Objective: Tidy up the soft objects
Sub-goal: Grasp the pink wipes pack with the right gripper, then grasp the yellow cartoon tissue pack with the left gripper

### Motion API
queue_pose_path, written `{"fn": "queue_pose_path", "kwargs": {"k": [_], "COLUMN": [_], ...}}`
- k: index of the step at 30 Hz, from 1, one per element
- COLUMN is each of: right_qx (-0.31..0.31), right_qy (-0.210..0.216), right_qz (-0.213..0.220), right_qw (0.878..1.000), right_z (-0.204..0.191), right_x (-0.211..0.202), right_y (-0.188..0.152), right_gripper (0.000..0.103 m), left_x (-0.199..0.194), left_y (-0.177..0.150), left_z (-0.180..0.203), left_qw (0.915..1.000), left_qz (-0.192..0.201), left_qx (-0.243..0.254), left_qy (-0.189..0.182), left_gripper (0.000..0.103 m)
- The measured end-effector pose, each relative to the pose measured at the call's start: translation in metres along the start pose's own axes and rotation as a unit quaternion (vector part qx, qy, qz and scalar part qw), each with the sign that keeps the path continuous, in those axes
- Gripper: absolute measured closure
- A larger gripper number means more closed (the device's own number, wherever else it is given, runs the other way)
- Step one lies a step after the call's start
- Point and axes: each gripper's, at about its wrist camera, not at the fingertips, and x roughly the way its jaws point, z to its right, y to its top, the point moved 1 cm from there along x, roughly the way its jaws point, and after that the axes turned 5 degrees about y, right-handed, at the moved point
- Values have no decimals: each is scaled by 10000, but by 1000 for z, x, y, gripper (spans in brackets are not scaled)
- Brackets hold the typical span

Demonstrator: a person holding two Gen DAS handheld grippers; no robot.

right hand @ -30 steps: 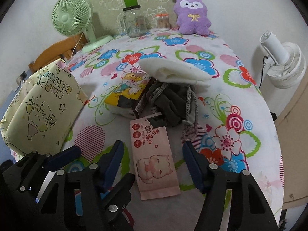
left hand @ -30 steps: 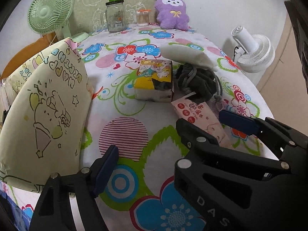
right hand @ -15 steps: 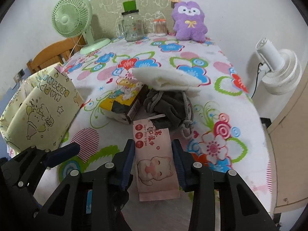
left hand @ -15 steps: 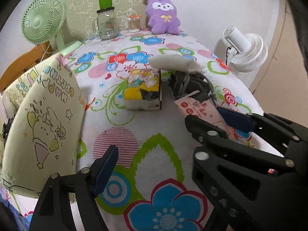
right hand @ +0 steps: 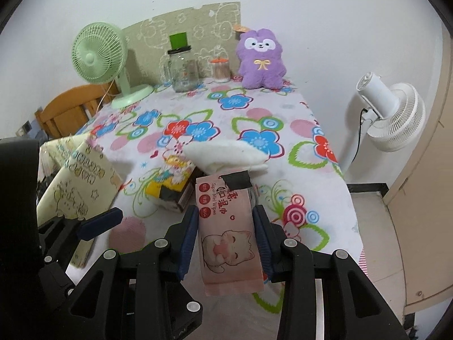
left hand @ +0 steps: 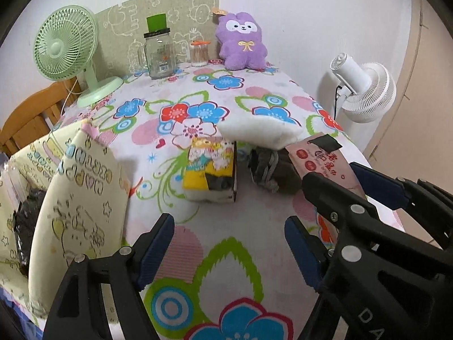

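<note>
1. The right gripper (right hand: 225,242) jaws pinch a pink wet-wipes pack (right hand: 226,226) by its long edges, lifted above the table (right hand: 325,212), likely bound for the open gift bag (left hand: 79,198).
2. The pack's long axis runs along the fingers, its taped end pointing away toward the purple plush (right hand: 260,59).
3. The left gripper (left hand: 229,246) jaws hang spread and empty beside the bag.

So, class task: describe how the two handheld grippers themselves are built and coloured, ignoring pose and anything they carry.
Both the left gripper and the right gripper are matte black plastic frames with angular cut-outs and silver rivet-like pins at the joints. Each finger ends in a dark blue pad. White letters, partly cut off by the picture's edge, mark the right gripper's body in the left wrist view. No cables, sleeves or hands show.
</note>
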Motion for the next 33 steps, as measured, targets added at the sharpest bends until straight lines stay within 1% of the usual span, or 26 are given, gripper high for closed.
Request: {"fn": "queue_pose_path", "kwargs": {"k": [6,11,15,22,27,31,33], "right_qx": [180,235,307,363,386,406,407], "right_qy": [-13,-131,-132,-138,-175,-188,-194], "right_qz": [101,160,192,109,49,-28,-44], "right_qw": [9998,9995,9993,9992,9991,9990,9990], "right_z": [7,12,15,18,18,19,19], "right_x": [5,13,21,38,46,52,53], "right_y": [10,20,26,32,33,32,32], "right_gripper": [61,61,61,61,61,61,61], "left_x": [8,19,29,45,54,61,61], "left_y": [14,24,32,36,35,35,34], "left_z": [0,-1,-3,-8,-9,-10,-10], "left_qw": [9999,9996,9992,9989,9986,9982,9982], "left_qz": [-1,-42,-48,-239,-346,-444,-451], "left_qx": [-156,-234,-262,-327,-330,-341,-355], "left_qy": [70,165,290,239,210,199,189], "left_gripper": [21,22,23,28,35,48,50]}}
